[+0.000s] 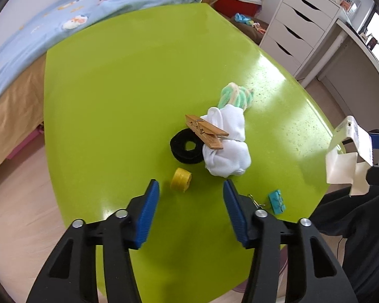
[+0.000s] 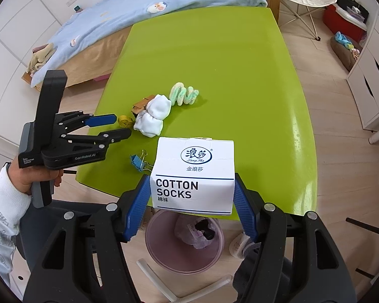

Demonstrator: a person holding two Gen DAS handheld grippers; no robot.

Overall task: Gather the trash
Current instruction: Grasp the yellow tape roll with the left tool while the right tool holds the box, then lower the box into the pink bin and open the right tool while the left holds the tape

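Right wrist: right gripper [image 2: 192, 192] clamps sock box [image 2: 193, 176], long axis crosswise; left gripper [image 1: 191, 189] wide.

The sock box [image 2: 192, 176] hides the waste bin's [image 2: 164, 255] far rim; its contents are indistinct.

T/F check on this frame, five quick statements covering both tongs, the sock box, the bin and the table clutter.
1. The right tongs grip the white sock box. True.
2. The left tongs hold the yellow spool. False: they are open and empty; the spool lies on the green table just ahead of them.
3. The box is above the pink bin. True.
4. The bin is empty. False: a crumpled bag already lies inside.
5. The wooden clothespin lies apart from the white socks. False: it rests against them, by the black ring.
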